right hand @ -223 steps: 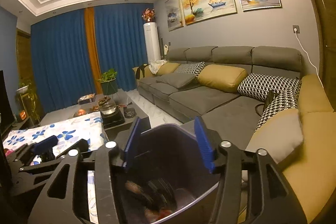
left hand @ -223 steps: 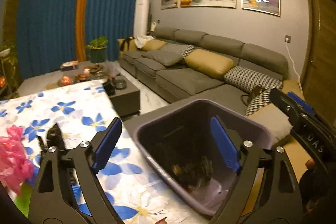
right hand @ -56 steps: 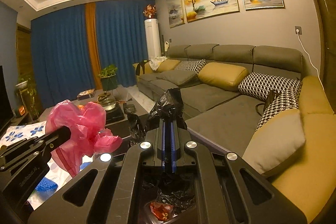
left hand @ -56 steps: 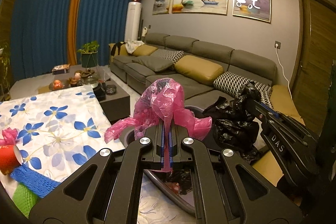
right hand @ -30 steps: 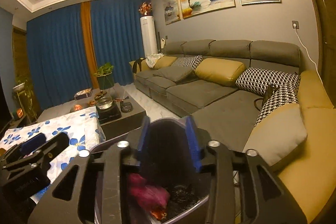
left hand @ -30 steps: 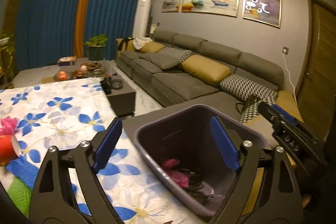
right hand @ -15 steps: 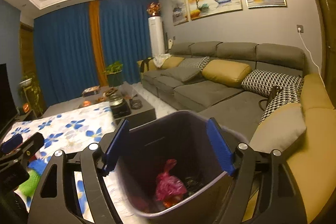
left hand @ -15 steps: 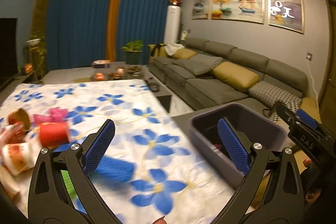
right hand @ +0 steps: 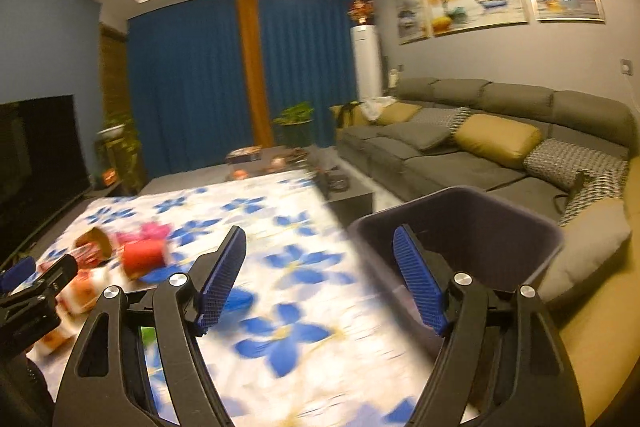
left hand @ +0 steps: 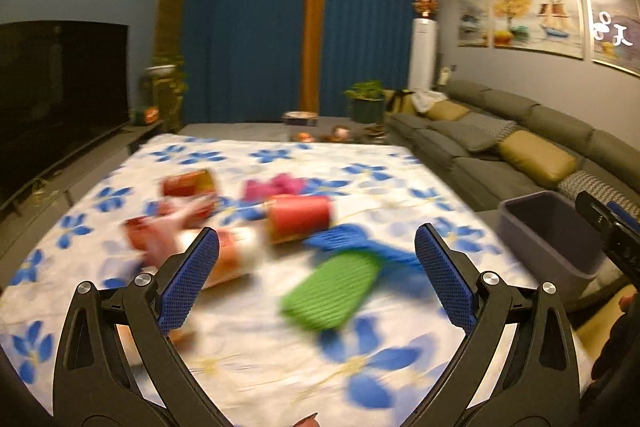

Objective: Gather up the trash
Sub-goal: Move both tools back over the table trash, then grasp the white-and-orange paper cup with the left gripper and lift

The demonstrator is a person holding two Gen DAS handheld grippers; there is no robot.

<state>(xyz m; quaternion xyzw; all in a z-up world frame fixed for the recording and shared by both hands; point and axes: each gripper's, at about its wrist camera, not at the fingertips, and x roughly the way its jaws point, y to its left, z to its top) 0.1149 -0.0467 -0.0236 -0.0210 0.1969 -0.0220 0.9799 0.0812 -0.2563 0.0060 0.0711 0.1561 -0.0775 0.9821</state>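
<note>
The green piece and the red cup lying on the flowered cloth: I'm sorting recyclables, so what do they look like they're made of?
The green piece looks like soft foam netting: matte, with fine parallel ribs. The red cup looks like paper or thin plastic: a smooth, plain cylinder lying on its side. Both are blurred, so neither is certain.

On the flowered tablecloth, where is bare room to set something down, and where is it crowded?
Free: the tablecloth on its far side beyond the pink scrap, and its stretch next to the grey bin. Crowded: around the red cup, blue mesh and green mesh, blurred.
</note>
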